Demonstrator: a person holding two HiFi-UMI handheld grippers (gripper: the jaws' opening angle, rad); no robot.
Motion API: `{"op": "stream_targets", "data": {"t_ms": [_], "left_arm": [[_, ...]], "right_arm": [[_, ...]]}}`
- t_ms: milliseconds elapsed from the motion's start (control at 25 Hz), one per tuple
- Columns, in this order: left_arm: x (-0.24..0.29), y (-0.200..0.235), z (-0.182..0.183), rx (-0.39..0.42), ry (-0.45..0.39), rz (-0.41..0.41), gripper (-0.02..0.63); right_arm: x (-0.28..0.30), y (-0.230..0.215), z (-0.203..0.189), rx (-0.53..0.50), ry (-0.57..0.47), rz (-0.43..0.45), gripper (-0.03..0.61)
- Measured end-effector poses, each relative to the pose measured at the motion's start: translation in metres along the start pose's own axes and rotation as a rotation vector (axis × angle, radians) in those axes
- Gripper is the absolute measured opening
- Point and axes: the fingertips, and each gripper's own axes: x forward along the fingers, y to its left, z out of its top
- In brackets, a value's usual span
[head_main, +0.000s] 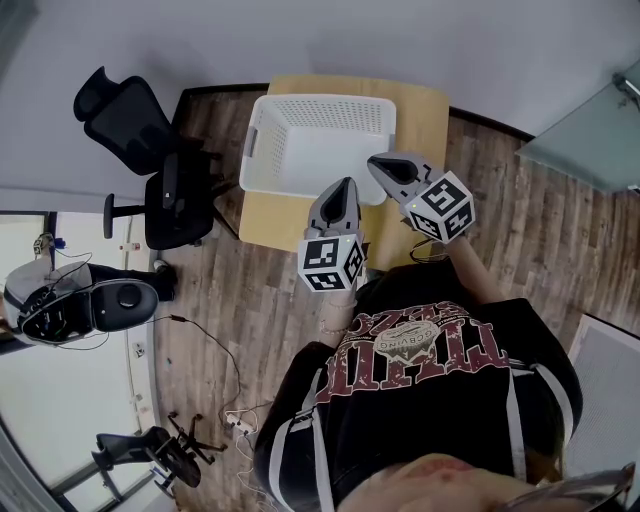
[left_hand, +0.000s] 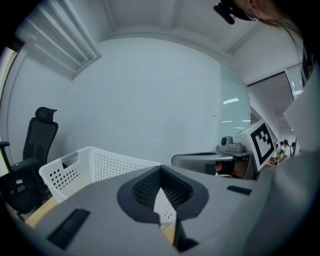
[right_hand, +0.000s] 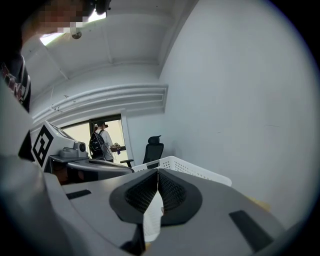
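Note:
My left gripper (head_main: 347, 182) is held up in the air over the near edge of a light wooden table (head_main: 423, 110), jaws shut with nothing between them. In the left gripper view its tips (left_hand: 160, 170) meet in front of a white perforated basket (left_hand: 92, 165). My right gripper (head_main: 376, 162) hovers just right of it, above the basket's (head_main: 325, 101) near right corner, also shut and empty. The right gripper view shows its closed tips (right_hand: 158, 173) with the basket (right_hand: 197, 170) behind them. The basket looks empty. Each gripper's marker cube shows in the other's view.
A black office chair (head_main: 150, 165) stands left of the table on the wood floor. Cables and a power strip (head_main: 238, 425) lie on the floor near my feet. A glass panel (head_main: 585, 130) is at the right. A person with a backpack (right_hand: 100, 141) stands in a far doorway.

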Motion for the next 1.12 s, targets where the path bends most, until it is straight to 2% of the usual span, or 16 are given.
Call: {"op": "stream_targets", "data": {"t_ms": [1120], "left_arm": [[-0.0012,-0.0044,-0.0052,-0.006,0.018,-0.002,0.048]], "right_arm": [[-0.0066,0.0078,-0.0046,-0.024,0.023,0.017,0.017]]}}
